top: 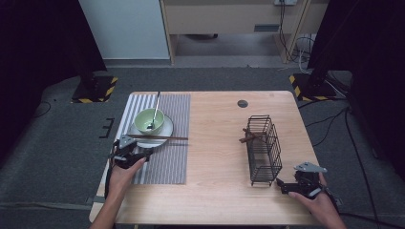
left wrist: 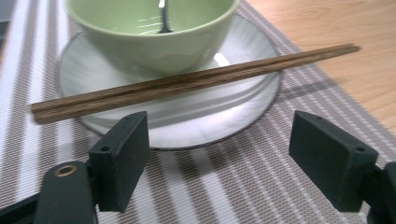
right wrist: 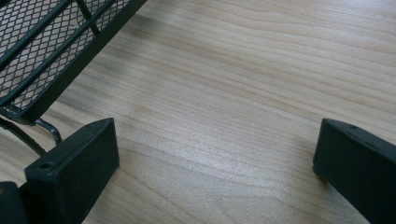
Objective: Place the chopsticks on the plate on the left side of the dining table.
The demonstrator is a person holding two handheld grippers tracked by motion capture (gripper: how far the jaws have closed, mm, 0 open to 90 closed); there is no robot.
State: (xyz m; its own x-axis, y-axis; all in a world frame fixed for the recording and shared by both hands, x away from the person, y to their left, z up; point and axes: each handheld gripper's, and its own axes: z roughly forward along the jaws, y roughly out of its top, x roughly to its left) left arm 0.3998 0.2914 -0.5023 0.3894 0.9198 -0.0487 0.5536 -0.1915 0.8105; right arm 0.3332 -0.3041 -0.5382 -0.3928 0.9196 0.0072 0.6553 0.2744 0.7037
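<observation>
A pair of brown chopsticks (top: 157,137) (left wrist: 187,81) lies across the front of a white plate (top: 166,130) (left wrist: 210,112). On the plate stands a pale green bowl (top: 148,121) (left wrist: 154,42) with a metal spoon (top: 155,109) (left wrist: 163,18) leaning in it. My left gripper (top: 145,153) (left wrist: 224,158) is open just short of the plate's near rim, low over the striped placemat (top: 167,162) (left wrist: 233,191), with nothing between its jaws. At the table's near right, my right gripper (top: 282,186) (right wrist: 215,172) is open over bare wood beside a black wire basket (top: 263,148) (right wrist: 42,56).
The wire basket lies on its side with a brown wooden piece (top: 248,137) sticking out of its far end. A round dark grommet (top: 242,103) sits near the table's (top: 215,143) far edge. Beyond the table are stand bases with yellow-black tape and cables on the floor.
</observation>
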